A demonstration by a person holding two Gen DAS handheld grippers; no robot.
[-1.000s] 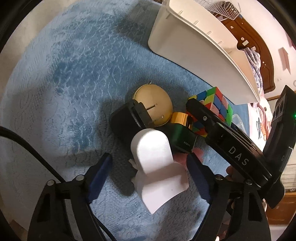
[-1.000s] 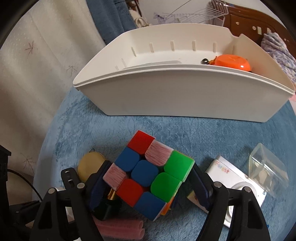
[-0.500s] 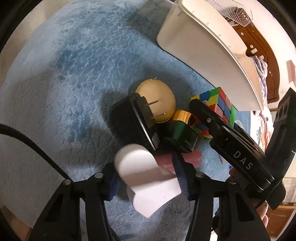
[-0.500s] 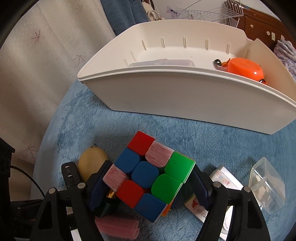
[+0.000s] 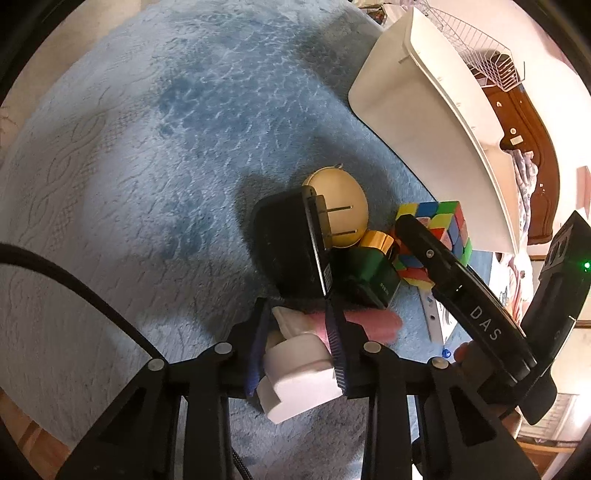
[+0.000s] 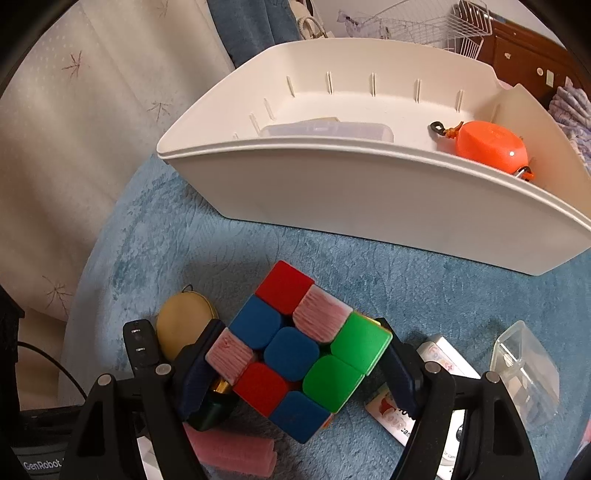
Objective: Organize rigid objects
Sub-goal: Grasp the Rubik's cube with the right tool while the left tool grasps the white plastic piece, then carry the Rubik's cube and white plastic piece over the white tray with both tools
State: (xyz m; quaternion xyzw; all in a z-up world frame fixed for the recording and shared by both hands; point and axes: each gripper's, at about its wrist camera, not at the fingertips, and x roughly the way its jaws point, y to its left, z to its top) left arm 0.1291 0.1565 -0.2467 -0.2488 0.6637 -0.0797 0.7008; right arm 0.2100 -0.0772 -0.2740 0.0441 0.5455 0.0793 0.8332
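Black left hand-held gripper [image 5: 297,345], blue finger pads [image 5: 337,339], silver screws, black cable, white "DAS" lettering

A blue plush blanket [image 6: 155,251] spreads out underneath. Beyond it hangs a pale patterned curtain [image 6: 74,129], with a wire rack [image 6: 436,26] further back.

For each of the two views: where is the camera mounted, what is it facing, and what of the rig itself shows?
Left wrist: looks down along the left gripper, shut on a white object; the right gripper's body crosses its right side.
Right wrist: looks forward along the right gripper, shut on the puzzle cube, toward the white bin.
Shared: cube, round tan case, bin.
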